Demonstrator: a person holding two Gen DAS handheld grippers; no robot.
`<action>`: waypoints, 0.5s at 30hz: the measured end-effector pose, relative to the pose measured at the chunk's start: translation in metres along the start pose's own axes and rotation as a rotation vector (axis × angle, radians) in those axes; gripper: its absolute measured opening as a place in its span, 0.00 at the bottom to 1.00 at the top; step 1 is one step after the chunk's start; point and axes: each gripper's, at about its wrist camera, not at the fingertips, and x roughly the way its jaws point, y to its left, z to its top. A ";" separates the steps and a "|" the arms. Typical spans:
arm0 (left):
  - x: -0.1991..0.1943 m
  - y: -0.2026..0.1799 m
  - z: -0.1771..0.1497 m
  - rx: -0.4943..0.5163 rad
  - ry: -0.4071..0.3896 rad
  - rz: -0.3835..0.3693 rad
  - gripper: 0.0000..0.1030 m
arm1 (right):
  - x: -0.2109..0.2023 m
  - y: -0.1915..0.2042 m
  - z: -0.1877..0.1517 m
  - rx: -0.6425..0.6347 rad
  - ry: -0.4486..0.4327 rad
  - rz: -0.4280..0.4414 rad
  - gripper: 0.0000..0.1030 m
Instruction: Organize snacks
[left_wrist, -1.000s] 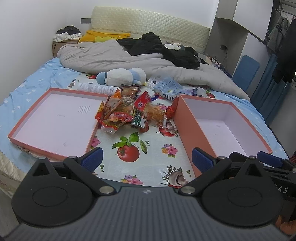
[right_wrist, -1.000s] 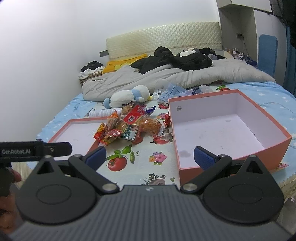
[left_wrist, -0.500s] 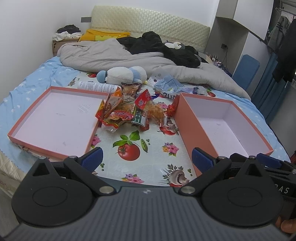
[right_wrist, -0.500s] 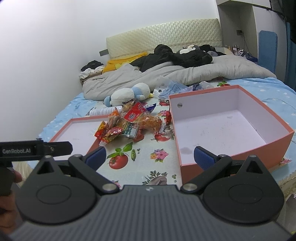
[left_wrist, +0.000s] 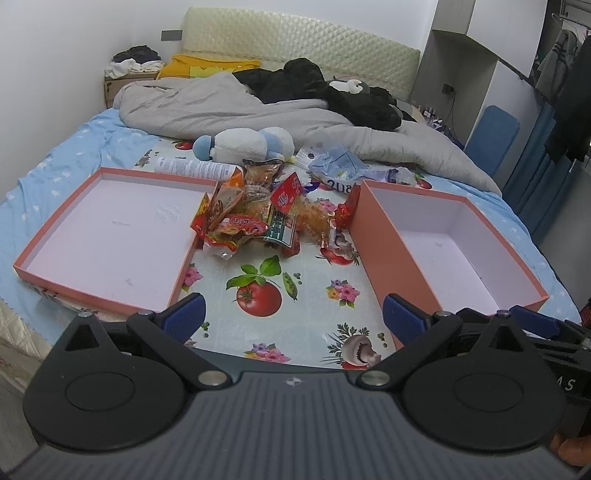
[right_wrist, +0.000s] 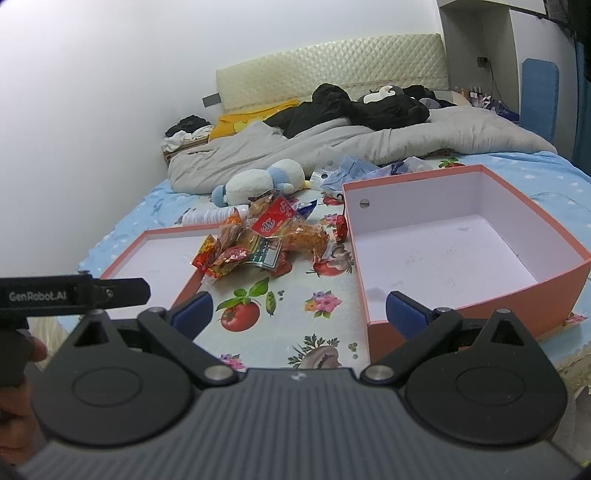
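A pile of snack packets (left_wrist: 258, 218) in red, orange and green wrappers lies on a fruit-print cloth (left_wrist: 266, 291) on the bed; it also shows in the right wrist view (right_wrist: 266, 240). A shallow pink box lid (left_wrist: 37, 266) lies left of the pile, also seen in the right wrist view (right_wrist: 122, 262). A deeper pink box (left_wrist: 384, 236) stands to the right, also in the right wrist view (right_wrist: 554, 291). Both are empty. My left gripper (left_wrist: 293, 319) is open and empty, short of the pile. My right gripper (right_wrist: 299, 314) is open and empty too.
A blue-and-white plush toy (left_wrist: 247, 144), a white tube (left_wrist: 192, 168) and crumpled blue plastic (left_wrist: 340, 166) lie behind the pile. A grey duvet (left_wrist: 221, 107) and black clothes (left_wrist: 325, 92) cover the far bed. The left gripper's body (right_wrist: 74, 295) crosses the right view's left edge.
Both grippers have drifted slightly forward and tilted down toward the bed, so the pile and boxes sit a little closer. Both jaws stay open. Nothing on the bed has moved.
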 end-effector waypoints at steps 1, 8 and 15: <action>0.001 0.000 0.000 0.000 0.002 -0.001 1.00 | 0.000 0.000 0.000 0.000 -0.001 0.001 0.99; 0.019 0.003 -0.002 0.014 0.022 -0.026 1.00 | 0.011 0.000 -0.003 -0.009 0.002 -0.030 0.99; 0.052 0.015 0.006 0.008 0.061 -0.019 1.00 | 0.033 0.008 -0.002 -0.060 0.006 -0.015 0.84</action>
